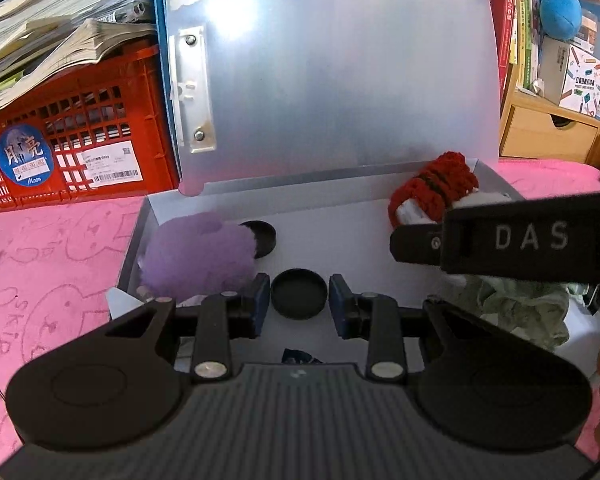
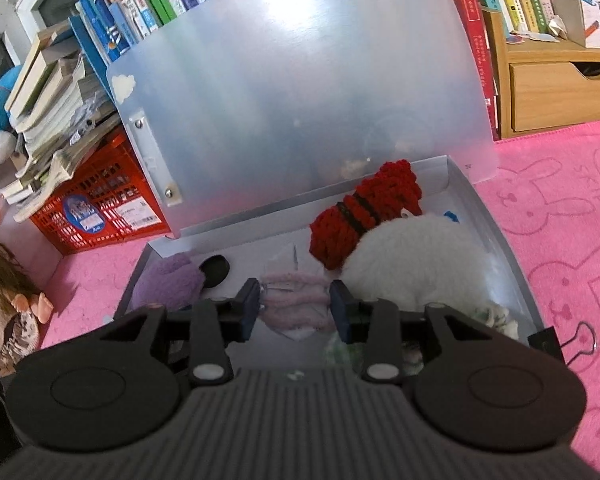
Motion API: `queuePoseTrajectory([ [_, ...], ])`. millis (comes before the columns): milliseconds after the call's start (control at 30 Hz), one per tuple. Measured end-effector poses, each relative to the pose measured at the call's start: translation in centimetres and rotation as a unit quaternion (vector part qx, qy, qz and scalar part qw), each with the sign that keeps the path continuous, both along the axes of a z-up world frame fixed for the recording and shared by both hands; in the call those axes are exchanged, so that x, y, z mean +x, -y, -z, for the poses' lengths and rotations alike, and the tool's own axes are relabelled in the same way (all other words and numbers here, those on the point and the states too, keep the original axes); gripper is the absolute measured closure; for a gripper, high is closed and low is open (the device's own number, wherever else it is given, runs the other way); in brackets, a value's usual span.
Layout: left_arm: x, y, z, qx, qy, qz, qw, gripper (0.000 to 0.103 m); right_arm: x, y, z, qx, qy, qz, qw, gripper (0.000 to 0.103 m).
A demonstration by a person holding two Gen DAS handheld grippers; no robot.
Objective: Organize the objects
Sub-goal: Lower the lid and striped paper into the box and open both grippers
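An open grey storage box (image 1: 134,236) (image 2: 496,216) with a raised translucent lid (image 1: 340,80) lies on a pink towel. My left gripper (image 1: 299,300) is over the box with its pads on either side of a black round cap (image 1: 299,294); contact is unclear. A second black cap (image 1: 262,238) lies beside a purple fuzzy toy (image 1: 198,256) (image 2: 166,284). My right gripper (image 2: 295,306) has its pads against a pink fuzzy item (image 2: 296,300) above the box floor. A red knitted piece (image 2: 364,212) (image 1: 432,188) rests on a white fluffy toy (image 2: 420,264).
A red plastic crate (image 1: 80,140) with stacked books stands at the back left. A wooden drawer unit (image 2: 560,92) and bookshelves stand at the back right. A greenish cloth (image 1: 524,312) lies in the box's right end. A black binder clip (image 2: 580,340) sits at the box's right edge.
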State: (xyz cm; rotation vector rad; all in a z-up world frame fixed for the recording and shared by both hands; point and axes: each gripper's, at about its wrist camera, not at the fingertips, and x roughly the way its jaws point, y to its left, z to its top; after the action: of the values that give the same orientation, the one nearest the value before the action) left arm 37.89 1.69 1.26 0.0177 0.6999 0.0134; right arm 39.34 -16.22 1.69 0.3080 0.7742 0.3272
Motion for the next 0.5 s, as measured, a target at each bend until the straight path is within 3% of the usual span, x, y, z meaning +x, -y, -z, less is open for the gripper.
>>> queuePoseTrajectory([
  [133, 0.01, 0.06, -0.04, -0.002, -0.002, -0.001, 1.0000, 0.064, -0.11, 0.06, -0.10, 0.006, 0.001, 0.000, 1.000, 0.043],
  [300, -0.30, 0.22, -0.36, -0.003, 0.006, 0.003, 1.0000, 0.044, -0.41, 0.25, -0.25, 0.011, 0.002, 0.004, 1.000, 0.039],
  [500, -0.65, 0.58, -0.69, 0.003, 0.010, 0.005, 0.9999, 0.034, -0.89, 0.80, -0.74, 0.014, 0.007, 0.008, 1.000, 0.036],
])
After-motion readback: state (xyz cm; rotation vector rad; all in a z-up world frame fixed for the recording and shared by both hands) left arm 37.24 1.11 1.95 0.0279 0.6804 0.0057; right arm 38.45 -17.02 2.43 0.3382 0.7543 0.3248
